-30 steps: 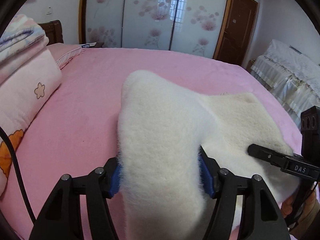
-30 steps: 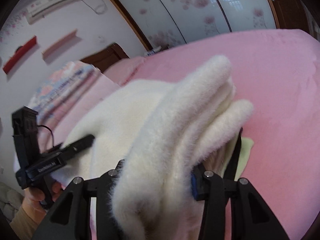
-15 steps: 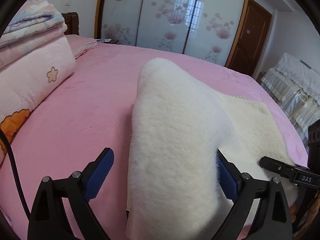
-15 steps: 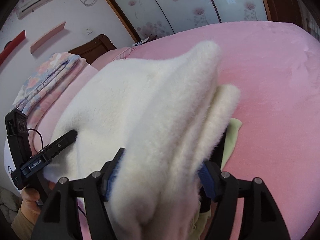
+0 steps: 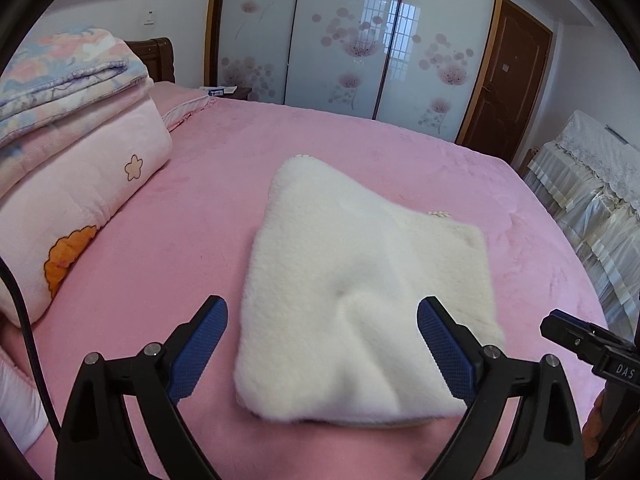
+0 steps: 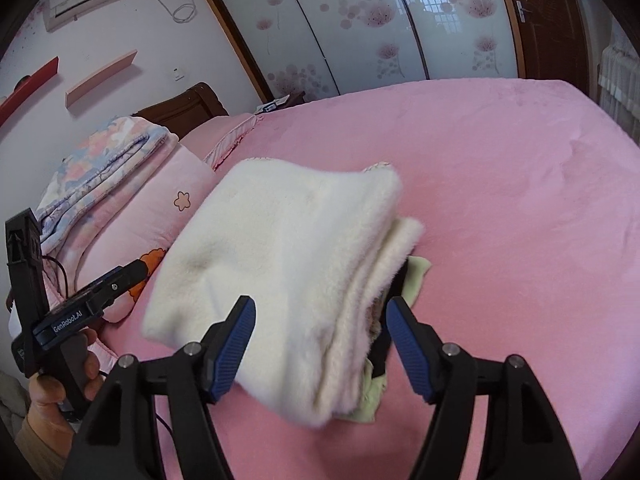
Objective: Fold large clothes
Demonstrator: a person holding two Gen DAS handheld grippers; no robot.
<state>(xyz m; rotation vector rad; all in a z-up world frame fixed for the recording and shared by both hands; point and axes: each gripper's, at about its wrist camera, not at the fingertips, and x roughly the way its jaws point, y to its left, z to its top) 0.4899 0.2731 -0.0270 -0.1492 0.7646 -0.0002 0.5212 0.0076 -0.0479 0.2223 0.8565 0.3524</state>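
Note:
A fluffy cream-white garment [image 5: 352, 292] lies folded in a thick stack on the pink bed [image 5: 200, 248]. It also shows in the right wrist view [image 6: 288, 272], with a pale green and black layer [image 6: 412, 280] sticking out under its right edge. My left gripper [image 5: 322, 340] is open, its blue pads either side of the garment's near edge and apart from it. My right gripper [image 6: 320, 344] is open too, straddling the near corner of the stack. The right gripper's tip [image 5: 576, 336] shows in the left wrist view and the left gripper [image 6: 96, 296] in the right wrist view.
Folded pink and floral quilts [image 5: 68, 168] are stacked along the left side of the bed. A dark headboard [image 6: 188, 108] and sliding wardrobe doors [image 5: 360, 40] stand behind. A lace-covered piece of furniture [image 5: 592, 184] is at the right.
Both grippers opened and let go of the garment. Its lifted fold dropped flat onto the stack, and both grippers drew back toward me.

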